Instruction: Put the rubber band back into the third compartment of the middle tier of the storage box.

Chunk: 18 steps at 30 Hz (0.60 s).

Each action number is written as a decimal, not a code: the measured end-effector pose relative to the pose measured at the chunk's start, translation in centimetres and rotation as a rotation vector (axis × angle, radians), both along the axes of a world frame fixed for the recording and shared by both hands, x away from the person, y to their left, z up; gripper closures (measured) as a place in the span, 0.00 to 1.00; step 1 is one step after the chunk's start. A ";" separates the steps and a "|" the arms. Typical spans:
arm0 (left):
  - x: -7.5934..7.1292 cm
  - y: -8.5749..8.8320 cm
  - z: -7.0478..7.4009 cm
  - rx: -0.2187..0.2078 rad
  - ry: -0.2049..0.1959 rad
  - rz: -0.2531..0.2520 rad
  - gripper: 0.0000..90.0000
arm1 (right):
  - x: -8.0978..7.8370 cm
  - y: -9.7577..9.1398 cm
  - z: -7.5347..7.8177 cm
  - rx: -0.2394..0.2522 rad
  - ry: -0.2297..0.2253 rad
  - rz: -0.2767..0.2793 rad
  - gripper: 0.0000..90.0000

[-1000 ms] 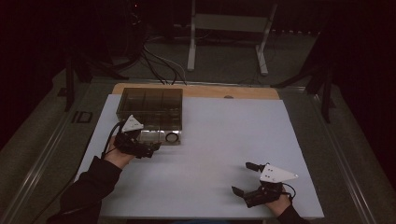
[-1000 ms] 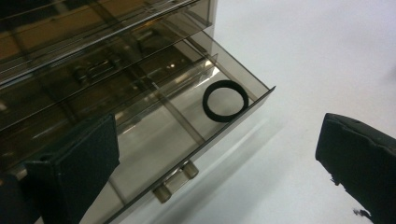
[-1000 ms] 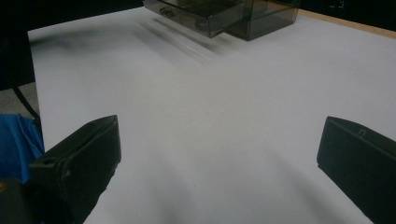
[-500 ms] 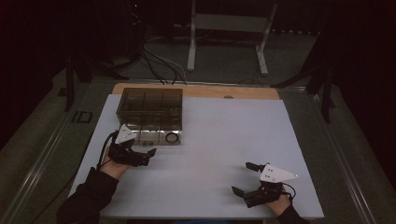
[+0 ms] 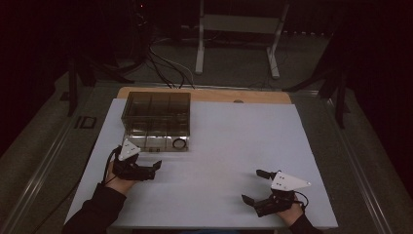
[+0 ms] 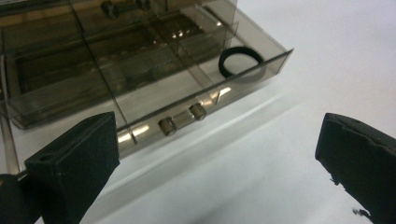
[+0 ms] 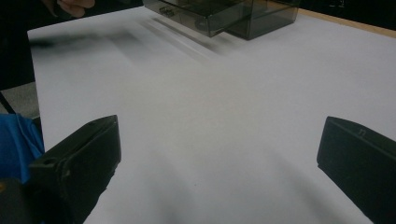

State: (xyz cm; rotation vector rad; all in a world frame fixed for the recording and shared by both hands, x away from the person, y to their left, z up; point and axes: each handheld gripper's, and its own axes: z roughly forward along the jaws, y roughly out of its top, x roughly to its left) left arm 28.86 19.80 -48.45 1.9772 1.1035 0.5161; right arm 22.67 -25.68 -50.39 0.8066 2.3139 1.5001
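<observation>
1. Box (image 5: 157, 121) sits upper left of the high view, on the white mat (image 5: 234, 146); smoky clear plastic w/ dividers, lid seemingly open.
2. Ring (image 5: 180, 144) (black, flat) lies in the box's front right compartment; in the left gripper view it's upper centre-right (image 6: 240, 60), just behind the front wall.
3. Left gripper (image 5: 155, 168) is lower left of the high view, just below the box's front edge, apart from it. Jaws spread wide, nothing between them.
4. Right gripper (image 5: 253, 186) is lower right, well apart from the box. Jaws also wide apart, empty, aimed up-left across bare mat.
5. Key relation: ring lies ahead of the left gripper and a bit right of its centre line, past the front wall w/ two small latches (image 6: 183, 119). Left hand is much nearer; likely it works the box.
6. Box's long axis runs roughly top-to-bottom in the high view, front edge facing the person. Ring is round, lying flat, so no long axis; hole faces up.
</observation>
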 end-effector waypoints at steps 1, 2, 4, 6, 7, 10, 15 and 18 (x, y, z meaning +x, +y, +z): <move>-0.1 -0.1 -0.1 0.004 -0.005 0.009 0.01 | 0.0 0.0 0.0 0.000 0.001 0.001 0.00; -0.1 -0.2 -0.2 0.006 -0.003 0.015 0.01 | 0.0 0.0 0.0 0.000 0.001 0.001 0.00; -0.2 -0.4 -0.4 0.013 -0.001 0.020 0.01 | 0.0 0.0 0.0 0.000 0.000 0.000 0.00; -0.3 -0.6 -0.7 0.027 -0.005 0.034 0.01 | 0.0 0.0 0.0 0.001 0.000 0.000 0.00; -0.3 -0.6 -0.8 0.029 -0.005 0.040 0.01 | 0.0 0.0 0.0 0.001 -0.001 0.001 0.00; -0.3 -0.5 -1.1 0.010 0.007 0.054 0.01 | 0.0 0.0 0.0 0.000 0.000 0.001 0.00; -0.5 -0.6 -1.4 0.004 0.014 0.071 0.01 | 0.0 0.0 0.0 0.000 -0.001 0.001 0.00; -0.5 -0.8 -1.7 0.009 0.027 0.067 0.01 | 0.0 0.0 0.0 0.000 -0.001 0.001 0.00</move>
